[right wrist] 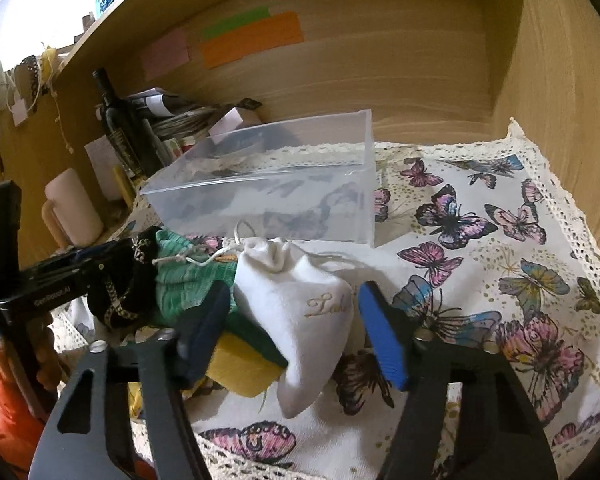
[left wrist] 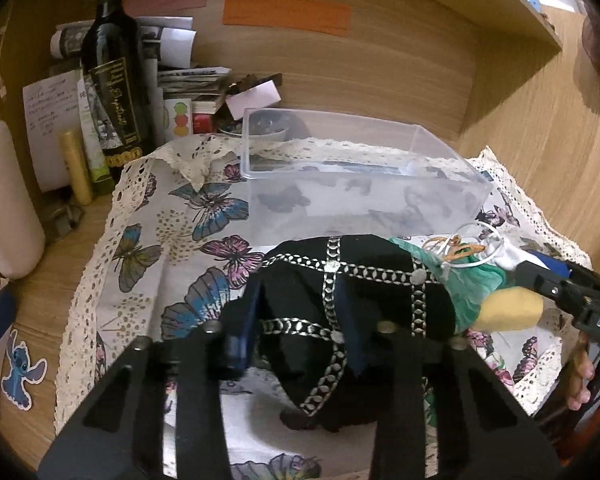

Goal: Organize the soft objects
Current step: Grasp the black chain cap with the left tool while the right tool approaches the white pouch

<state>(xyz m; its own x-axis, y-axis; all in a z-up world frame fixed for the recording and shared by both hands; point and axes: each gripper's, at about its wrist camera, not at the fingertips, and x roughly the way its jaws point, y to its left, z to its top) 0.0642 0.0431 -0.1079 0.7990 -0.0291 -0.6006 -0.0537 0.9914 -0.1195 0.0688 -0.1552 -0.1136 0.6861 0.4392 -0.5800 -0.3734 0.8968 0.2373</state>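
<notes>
Black pouch (left wrist: pixel 352 280) | left fingers (left wrist: pixel 240 344) pinching it | right fingers (right wrist: pixel 384 340) spread around white pouch (right wrist: pixel 304 320)

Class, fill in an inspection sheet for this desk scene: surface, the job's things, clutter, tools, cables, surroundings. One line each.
Surface: white butterfly-print cloth with lace edge over a wooden desk.
Job's things: clear plastic box, nothing soft in it; black fabric pouch with silver chain trim; green knitted cloth; white drawstring bag with gold lettering; yellow sponge-like piece.
Clutter: dark glass wine bottle, papers, a cream mug at the back left.
Tools: left tool shut on the black pouch; right tool open, straddling the white bag.
Cables: nothing seen.
Surroundings: wooden alcove wall with an orange paper strip stuck on.
</notes>
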